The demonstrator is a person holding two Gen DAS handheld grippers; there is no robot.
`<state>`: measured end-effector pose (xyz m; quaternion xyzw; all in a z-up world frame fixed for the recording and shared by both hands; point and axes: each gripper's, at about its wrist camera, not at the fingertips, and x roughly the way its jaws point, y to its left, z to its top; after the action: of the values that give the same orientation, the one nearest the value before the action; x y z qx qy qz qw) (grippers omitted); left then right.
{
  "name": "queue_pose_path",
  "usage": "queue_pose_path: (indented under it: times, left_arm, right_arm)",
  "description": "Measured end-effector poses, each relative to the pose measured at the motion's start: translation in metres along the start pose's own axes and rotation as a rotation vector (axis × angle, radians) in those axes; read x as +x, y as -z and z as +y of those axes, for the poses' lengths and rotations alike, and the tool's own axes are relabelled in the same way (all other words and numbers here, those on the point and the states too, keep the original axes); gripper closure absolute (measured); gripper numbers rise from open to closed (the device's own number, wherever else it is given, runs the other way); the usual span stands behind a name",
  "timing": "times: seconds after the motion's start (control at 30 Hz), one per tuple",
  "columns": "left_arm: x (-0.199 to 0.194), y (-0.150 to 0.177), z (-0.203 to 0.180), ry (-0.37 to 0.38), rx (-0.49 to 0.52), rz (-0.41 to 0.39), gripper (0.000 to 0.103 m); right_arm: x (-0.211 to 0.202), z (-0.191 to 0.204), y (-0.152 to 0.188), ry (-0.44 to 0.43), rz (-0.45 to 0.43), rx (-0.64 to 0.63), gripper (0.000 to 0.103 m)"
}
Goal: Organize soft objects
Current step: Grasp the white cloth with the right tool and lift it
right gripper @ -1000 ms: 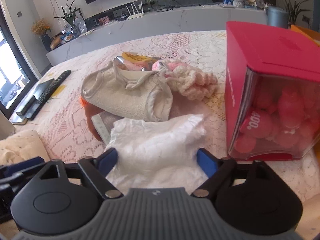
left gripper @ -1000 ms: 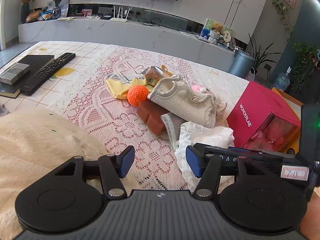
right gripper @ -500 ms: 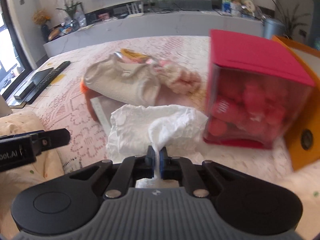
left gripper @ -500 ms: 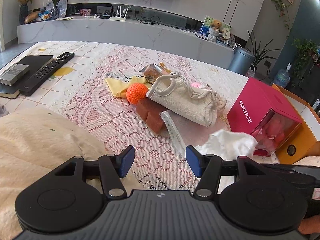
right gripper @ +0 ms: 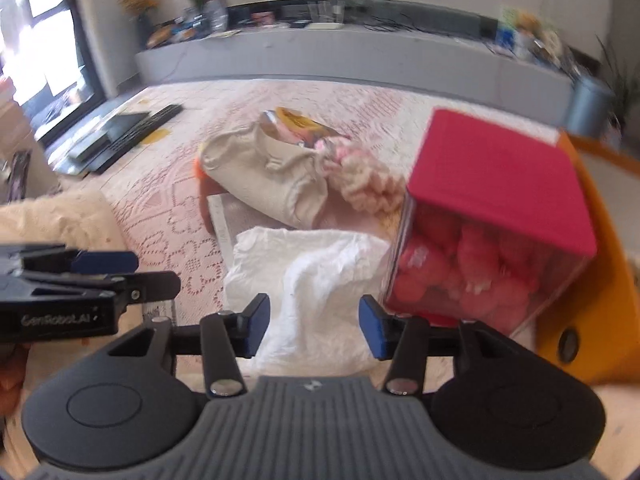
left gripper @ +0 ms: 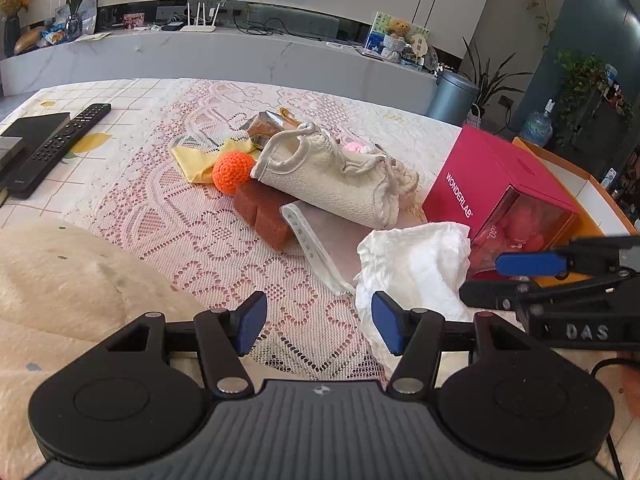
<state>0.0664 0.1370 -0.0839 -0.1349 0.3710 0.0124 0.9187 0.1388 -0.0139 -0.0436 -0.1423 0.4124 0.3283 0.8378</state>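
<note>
Lace tablecloth [left gripper: 168,220] covers the table, and everything for the job sits on it. Largest of the lot is the red box [left gripper: 500,184], standing at the right edge of the pile with an orange tray [right gripper: 600,280] just behind it. Next in size is the cream knitted bag [left gripper: 332,176], lying on its side over a brown sponge block [left gripper: 264,212] and a grey cloth [left gripper: 316,240]. The white crumpled cloth [left gripper: 416,268] rests on the lace just beside the box's clear front, loose and in nobody's grip. Smaller pieces follow: a yellow cloth [left gripper: 196,160], an orange crocheted ball [left gripper: 233,171] touching the bag's mouth, and a pink knitted bit [right gripper: 360,184] behind the bag.

The left gripper [left gripper: 318,328] hovers low over the lace, fingers spread apart and empty. The right gripper [right gripper: 314,326] hangs right above the white cloth, its fingers likewise parted with nothing between them; the right wrist view is blurred.

The step in hand looks like handling the white cloth, probably tidying or re-gripping it. The next move likely calls for lowering the right fingers onto a fold and pinching enough fabric that it does not slip free, keeping clear of the box.
</note>
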Motion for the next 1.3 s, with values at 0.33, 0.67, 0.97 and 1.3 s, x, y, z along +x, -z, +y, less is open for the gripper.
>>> queue_pose_path:
  times: [0.33, 0.67, 0.97, 1.3]
  left_arm:
    - [0.000, 0.001, -0.003, 0.045, 0.018, 0.014, 0.035]
    - [0.000, 0.000, -0.002, 0.057, 0.011, 0.005, 0.035]
    - [0.000, 0.001, -0.002, 0.057, 0.010, 0.004, 0.035]
    - [-0.004, -0.002, -0.008, 0.048, 0.051, -0.003, 0.035]
  right_arm:
    - [0.041, 0.025, -0.018, -0.124, 0.103, -0.463, 0.018]
    - [0.090, 0.021, -0.011, -0.210, 0.200, -0.403, 0.017]
    - [0.075, 0.012, 0.003, -0.164, 0.144, -0.227, 0.038]
    - [0.046, 0.003, 0.016, -0.076, 0.062, -0.062, 0.087]
